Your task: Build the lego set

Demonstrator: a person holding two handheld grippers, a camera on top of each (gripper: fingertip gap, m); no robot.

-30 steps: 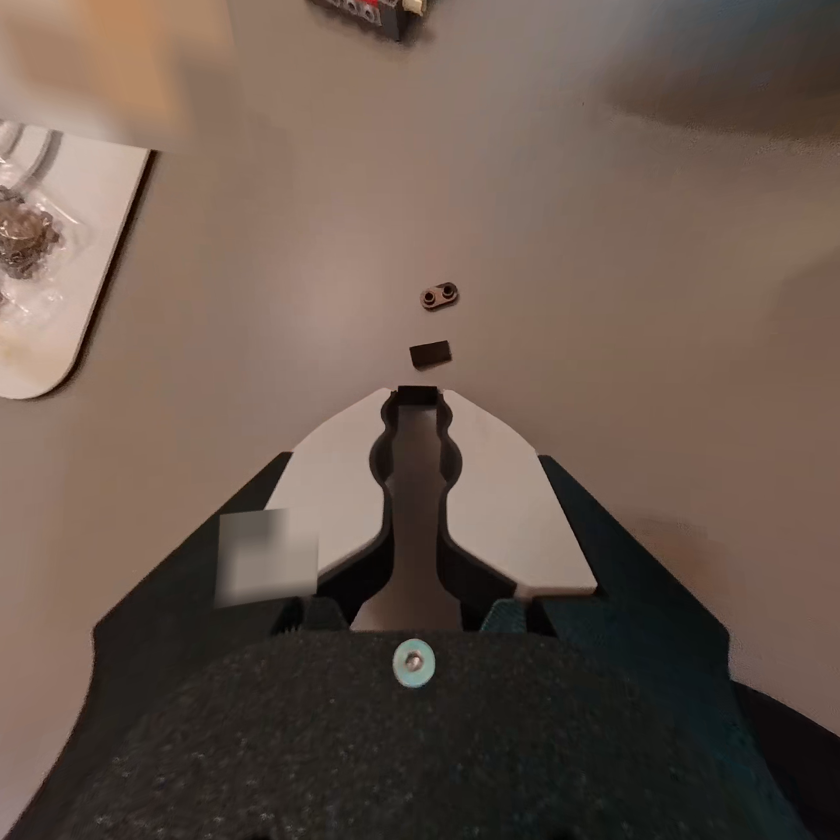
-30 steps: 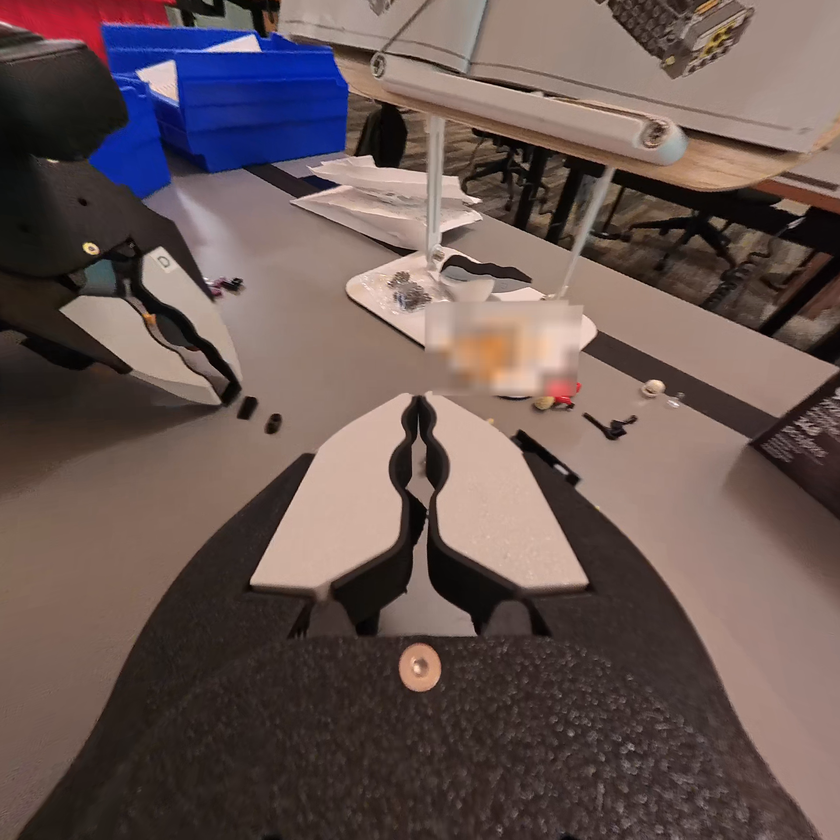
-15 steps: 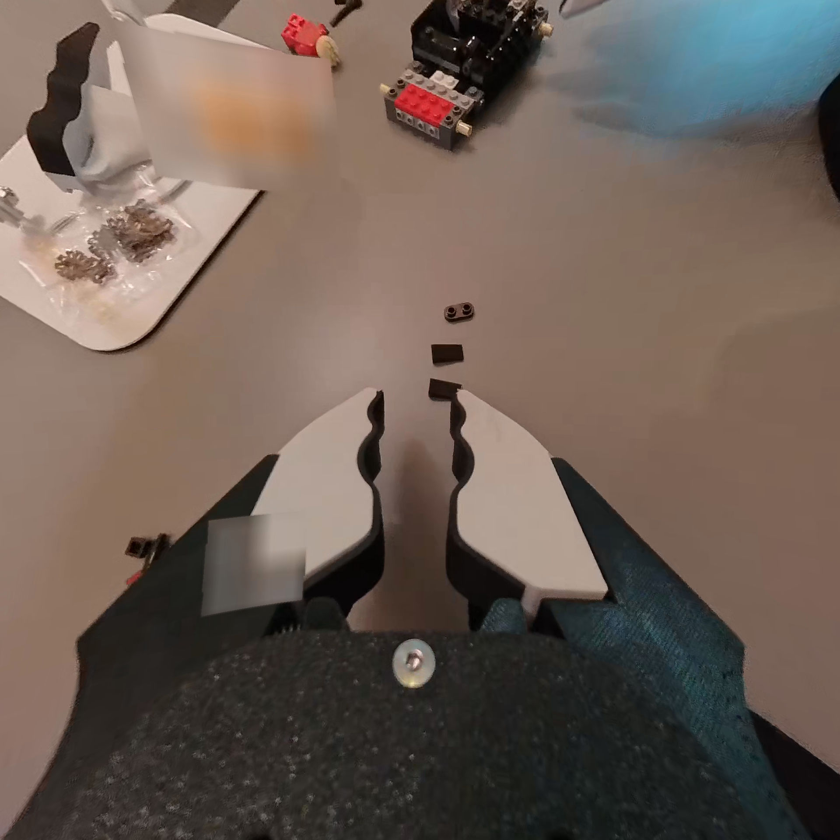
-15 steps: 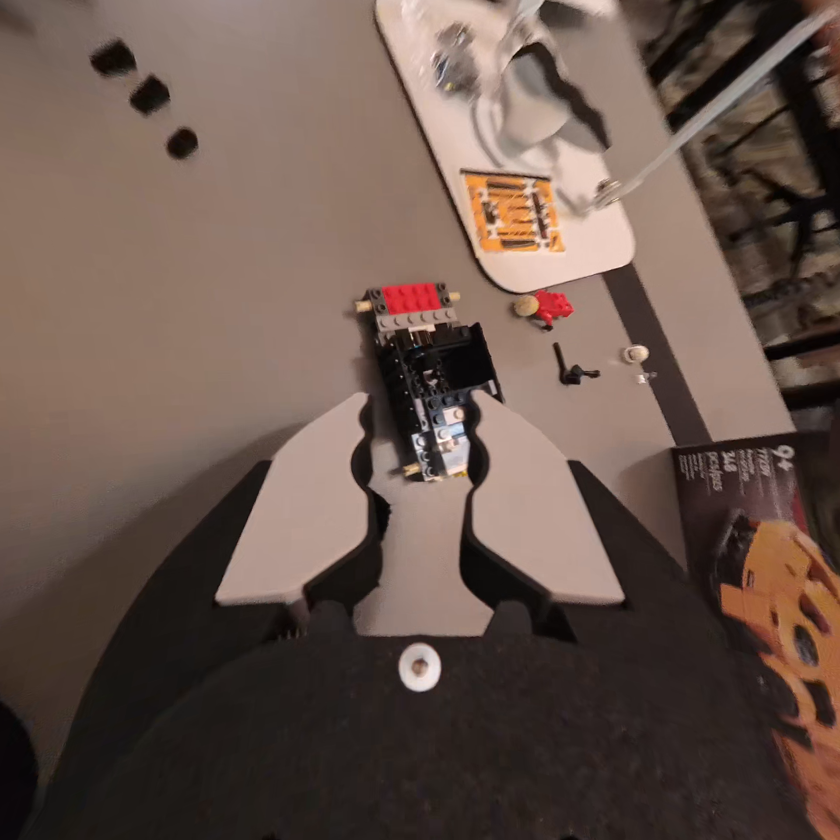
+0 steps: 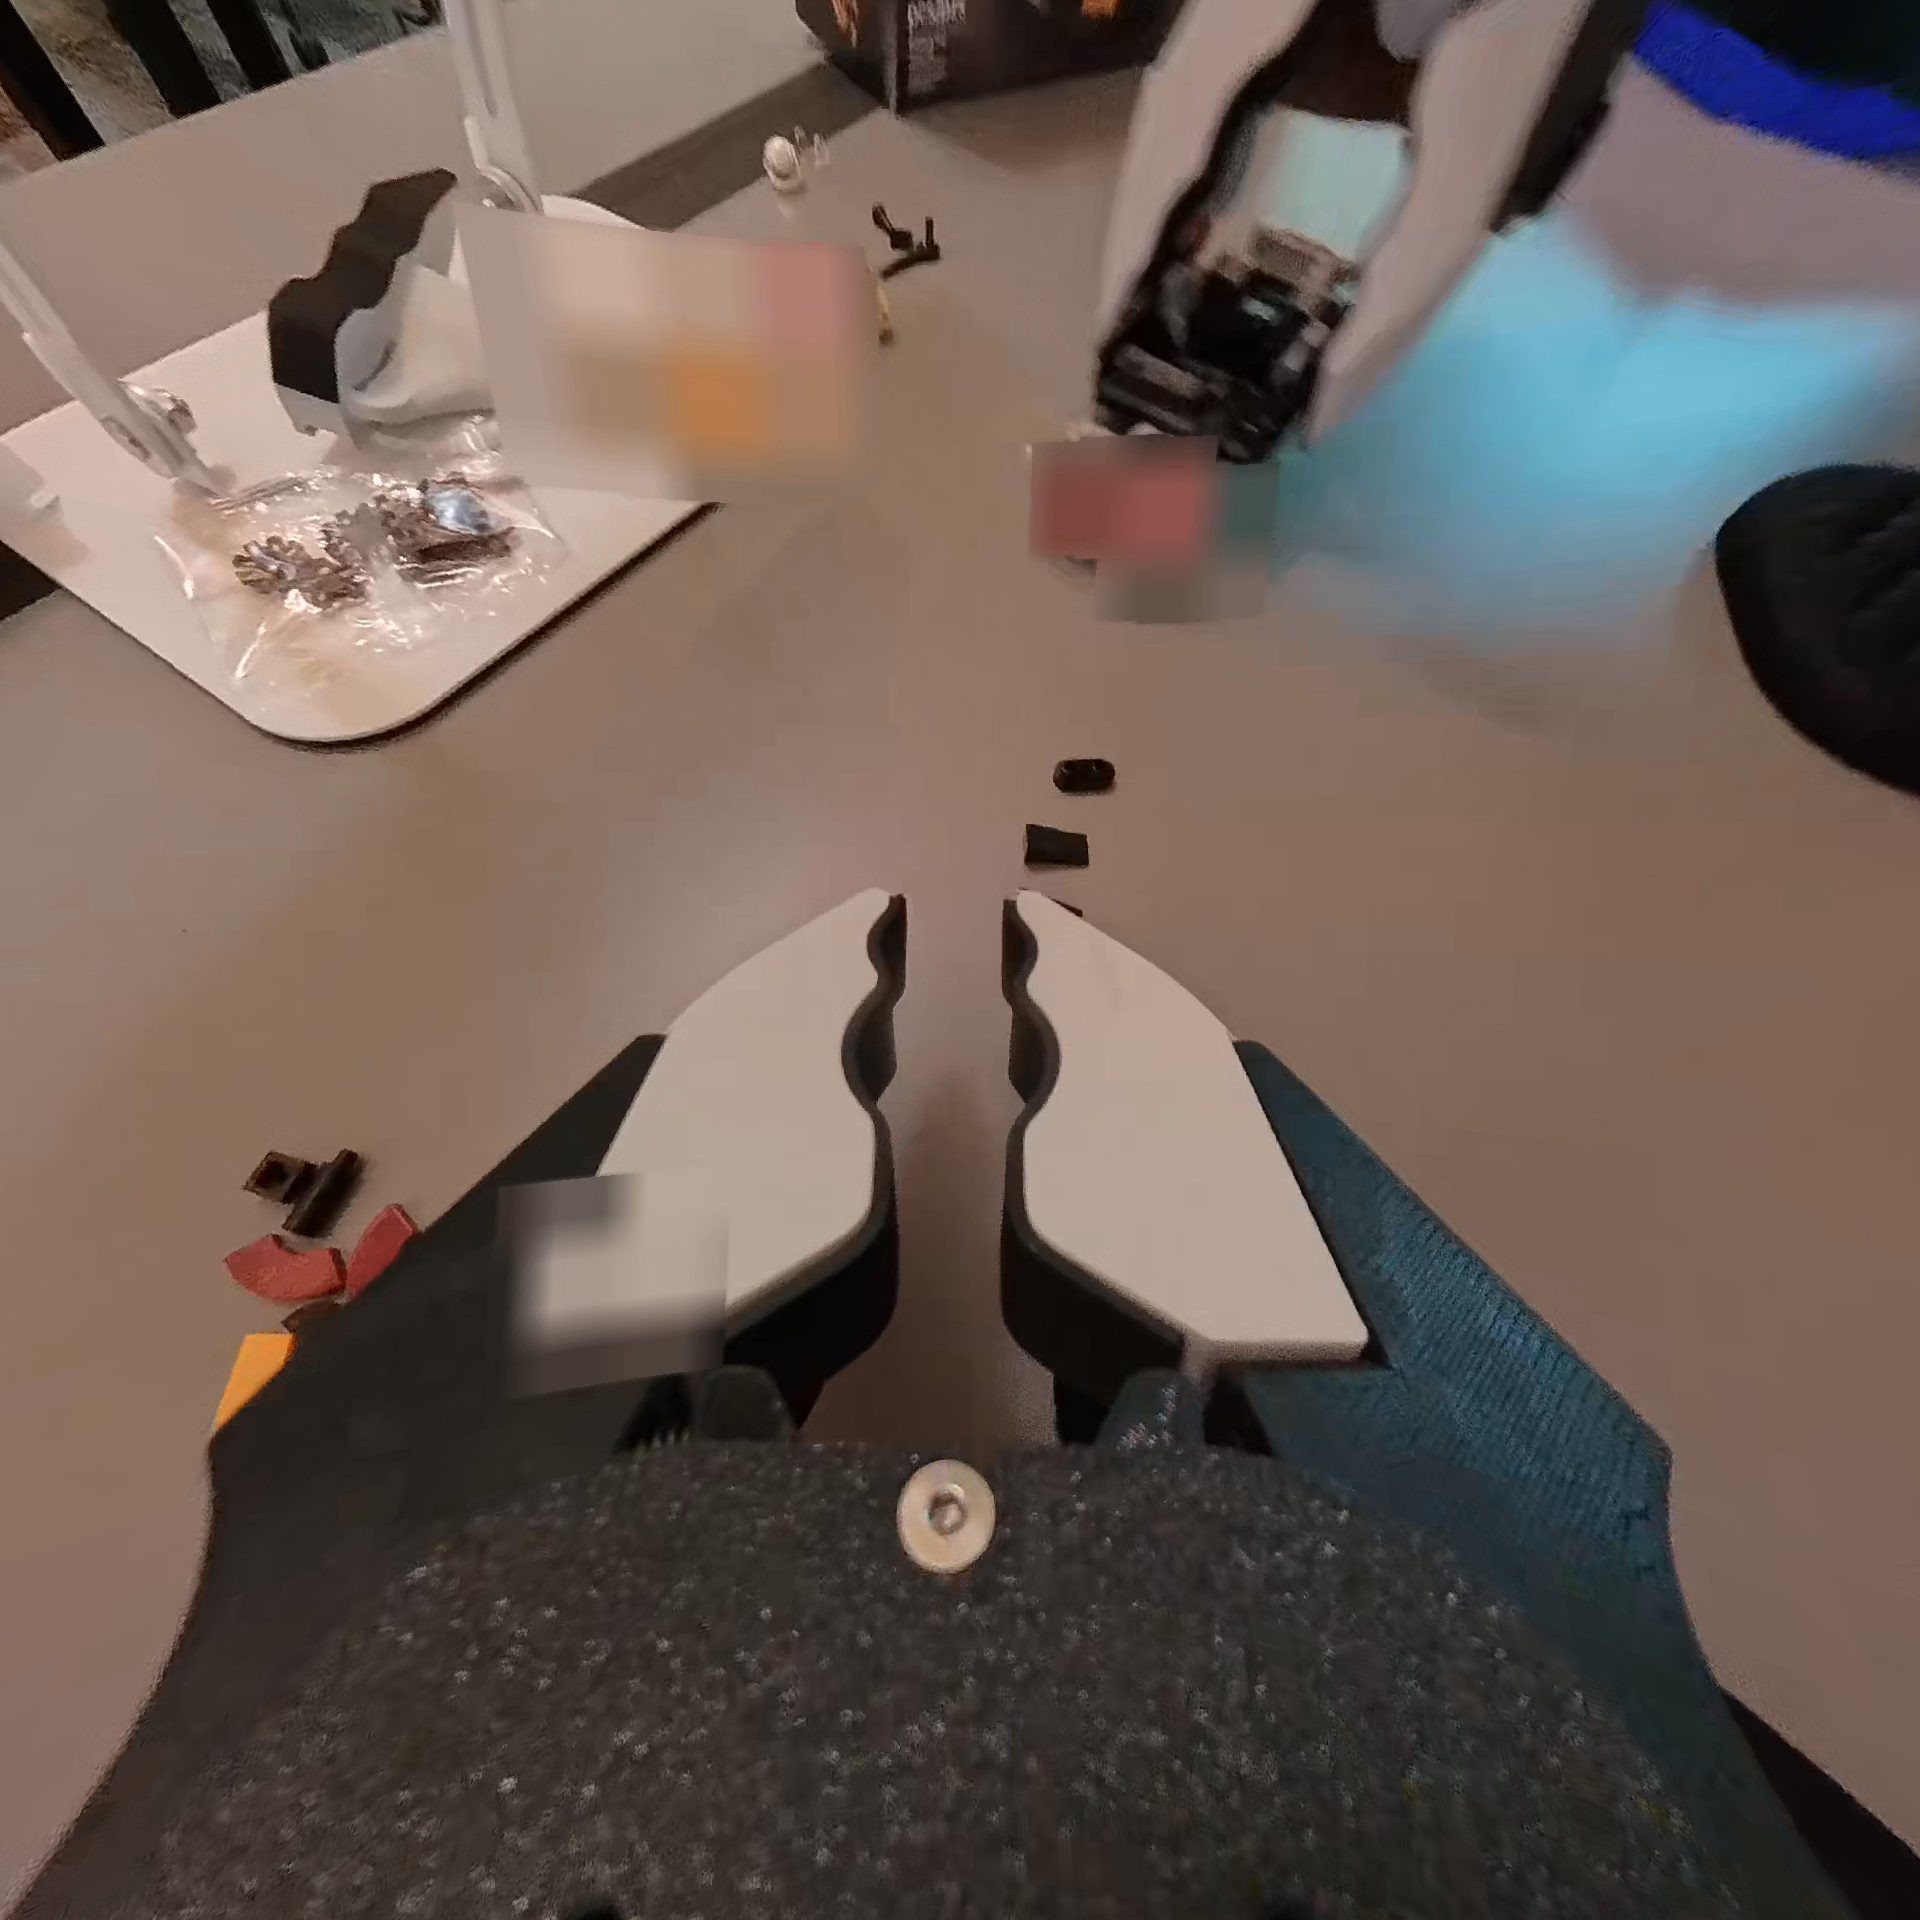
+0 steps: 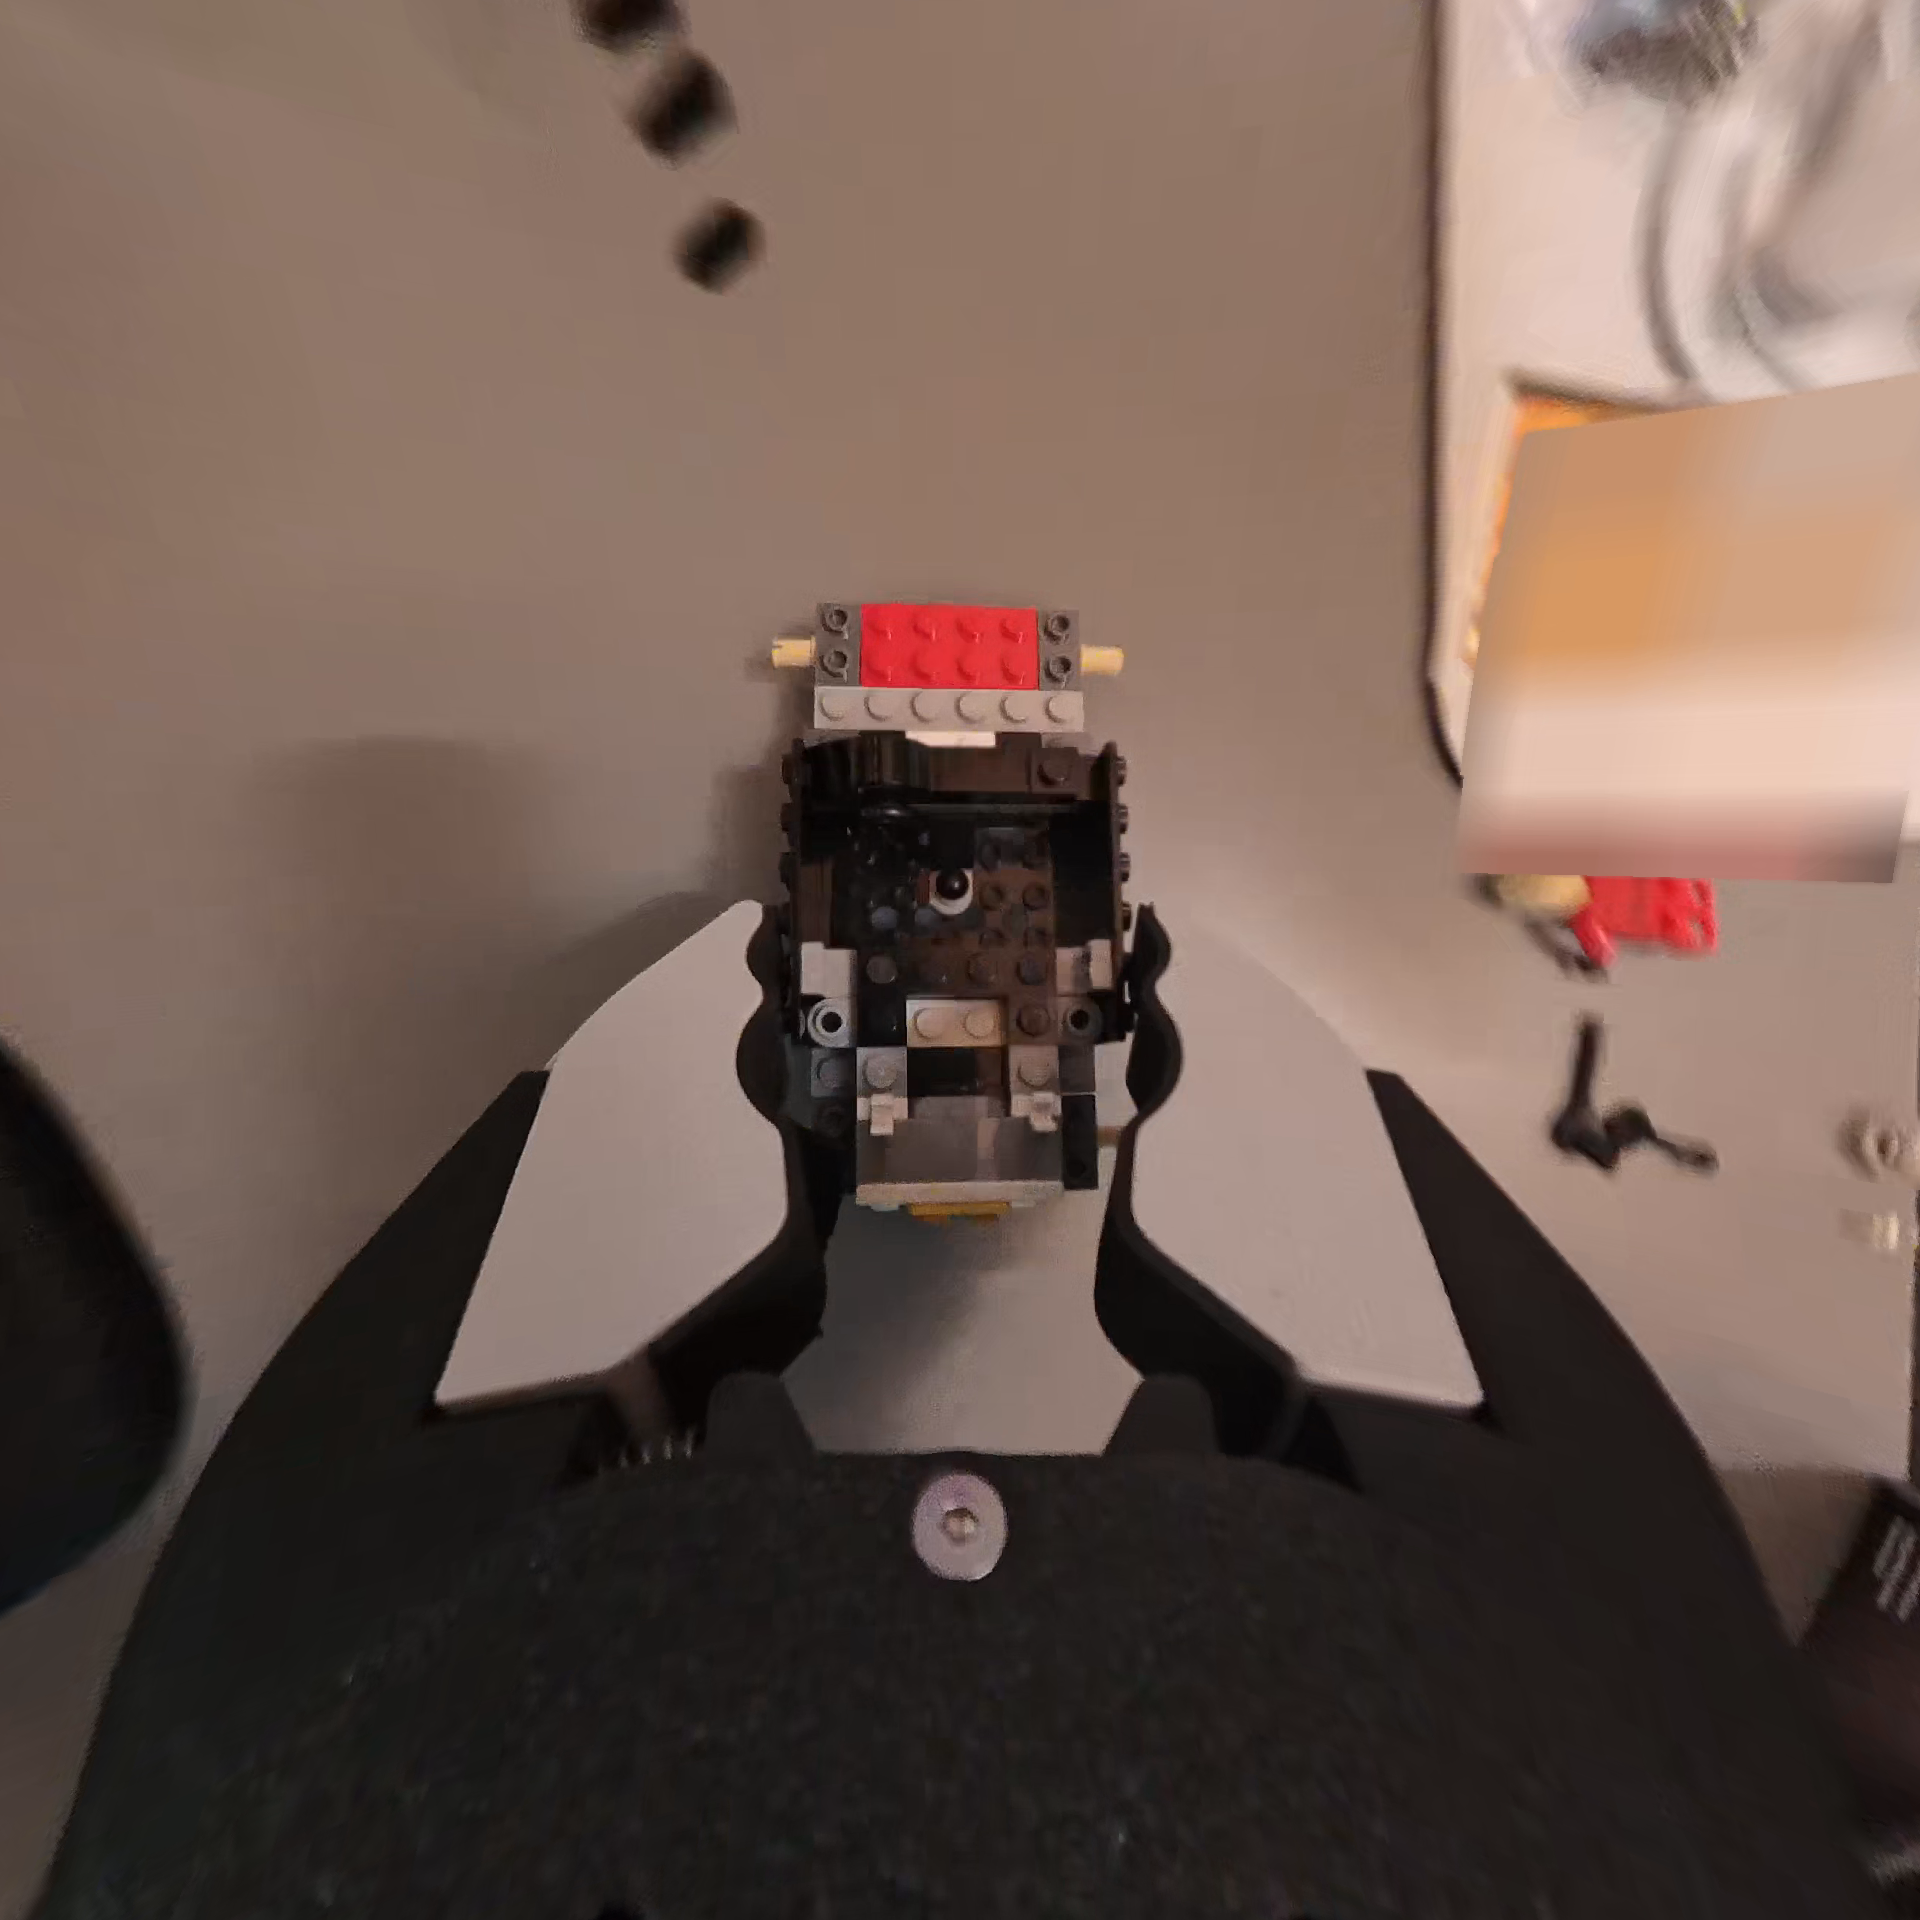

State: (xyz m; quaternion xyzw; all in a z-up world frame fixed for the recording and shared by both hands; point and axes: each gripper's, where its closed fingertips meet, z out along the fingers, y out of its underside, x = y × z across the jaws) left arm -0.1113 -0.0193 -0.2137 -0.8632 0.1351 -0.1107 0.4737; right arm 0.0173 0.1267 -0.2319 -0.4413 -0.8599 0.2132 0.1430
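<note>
Right wrist view looks down on the right gripper [image 6: 948, 935], whose fingers [image 6: 665, 1049] are spread wide on either side of the near half of the part-built lego car [image 6: 951, 935]; the black inner pads sit against or just beside its black side walls, and I cannot tell whether they press it. The car rests on the grey worktop [image 6: 364, 520], with its red plate [image 6: 948, 646], grey strip and 2 tan axle pins at the far end. Beyond that end the worktop is bare up to 3 small black pieces [image 6: 717, 244], blurred, at far left. To the right lie a white board [image 6: 1475, 208], a loose red piece [image 6: 1647, 914], a black pin piece [image 6: 1590, 1117] and the corner of a dark box [image 6: 1870, 1621] that bears white printing. In the left wrist view the left gripper [image 5: 954, 914] hangs over the worktop [image 5: 623, 831] with its fingers [image 5: 769, 1049] narrowly apart and nothing between them. Just past the right fingertip the black pieces [image 5: 1056, 844] lie in a line, the nearest partly hidden by the tip. Bare worktop runs between the fingertips and the white board [image 5: 343, 696], which carries a clear bag of dark parts [image 5: 364, 540]. Dark red and black bits [image 5: 301, 1236] lie near left, beside the gripper body. At far right the right gripper [image 5: 1242, 312] straddles the car [image 5: 1216, 343], blurred.
</note>
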